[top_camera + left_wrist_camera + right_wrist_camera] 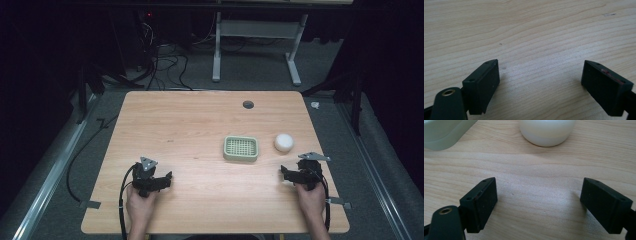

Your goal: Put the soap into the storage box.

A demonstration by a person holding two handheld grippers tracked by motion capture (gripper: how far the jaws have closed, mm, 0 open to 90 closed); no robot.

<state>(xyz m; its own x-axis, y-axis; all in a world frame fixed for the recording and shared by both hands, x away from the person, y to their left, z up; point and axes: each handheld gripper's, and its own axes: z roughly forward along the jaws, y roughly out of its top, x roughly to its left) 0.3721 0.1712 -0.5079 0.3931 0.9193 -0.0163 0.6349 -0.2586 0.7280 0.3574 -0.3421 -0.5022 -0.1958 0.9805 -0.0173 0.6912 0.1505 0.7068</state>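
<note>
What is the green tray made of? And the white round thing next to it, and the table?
The tray looks like soft matte plastic or silicone: pale green, with rounded edges and a grid of holes. The white round thing could be soap or smooth plastic; its dull, even surface does not settle it. The table shows light wood grain, possibly a printed laminate.

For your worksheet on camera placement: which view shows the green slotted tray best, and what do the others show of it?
The high view: the whole green slotted tray shows on the table, left of the white round soap. The right gripper view catches just a blurred corner at top left. The left gripper view looks at bare wood.
</note>
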